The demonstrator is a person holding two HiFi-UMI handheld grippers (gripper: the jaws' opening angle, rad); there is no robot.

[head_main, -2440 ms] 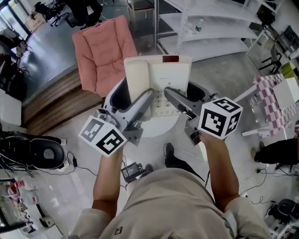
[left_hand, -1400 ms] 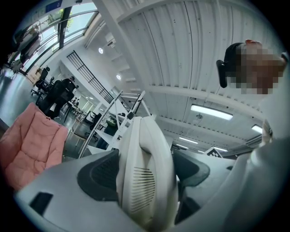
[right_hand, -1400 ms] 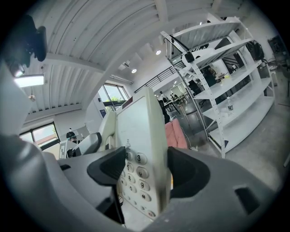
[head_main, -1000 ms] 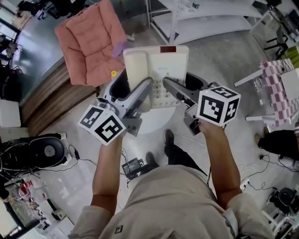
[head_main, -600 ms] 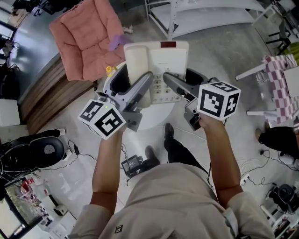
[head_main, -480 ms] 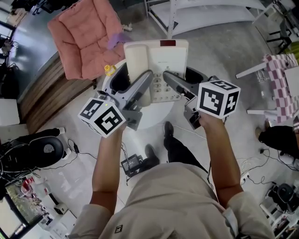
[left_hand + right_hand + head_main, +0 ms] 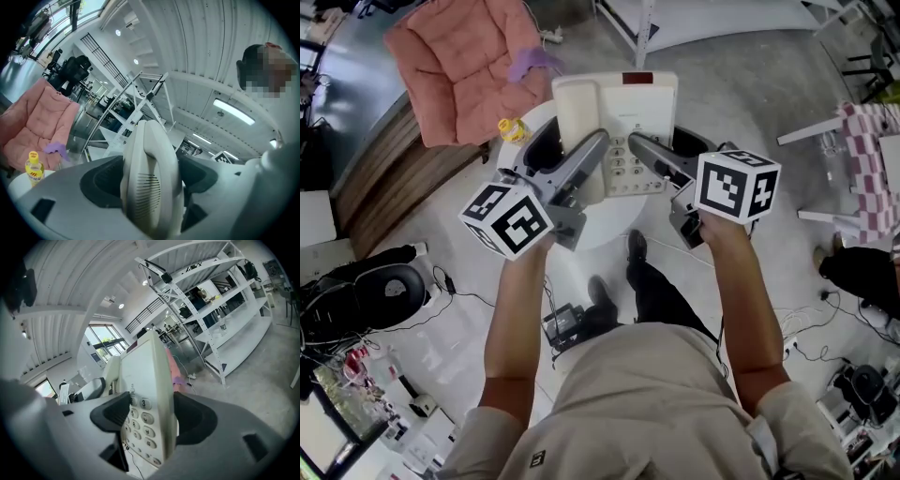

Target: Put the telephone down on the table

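The cream telephone [image 7: 630, 117] is held between both grippers over a small round white table [image 7: 609, 246]. I cannot tell whether its underside touches the top. Its long axis runs near to far. The red display strip [image 7: 637, 78] is at the far end and the keypad [image 7: 623, 167] at the near end. The handset [image 7: 575, 114] lies along its left side.

The left gripper [image 7: 572, 155] is clamped across the handset side, its dark pads pressed against the handset's two flanks. The right gripper [image 7: 673, 159] pinches the right edge of the body, with one pad on the number keys and the other on the back.

A yellow bottle [image 7: 511, 129] stands at the table's far left rim, just beside the left gripper's outer jaw. A bare white arc of tabletop shows on the near side under the grippers. On the right the telephone reaches nearly to the table's edge.

The floor [image 7: 750, 122] around the table is grey concrete. A pink cushioned chair [image 7: 455, 70] stands far left with a purple scrap [image 7: 528, 64] on it. A wooden platform [image 7: 398, 183] lies on the left, white shelving [image 7: 712, 14] at the far side, and cables [image 7: 464, 295] run on the near left.
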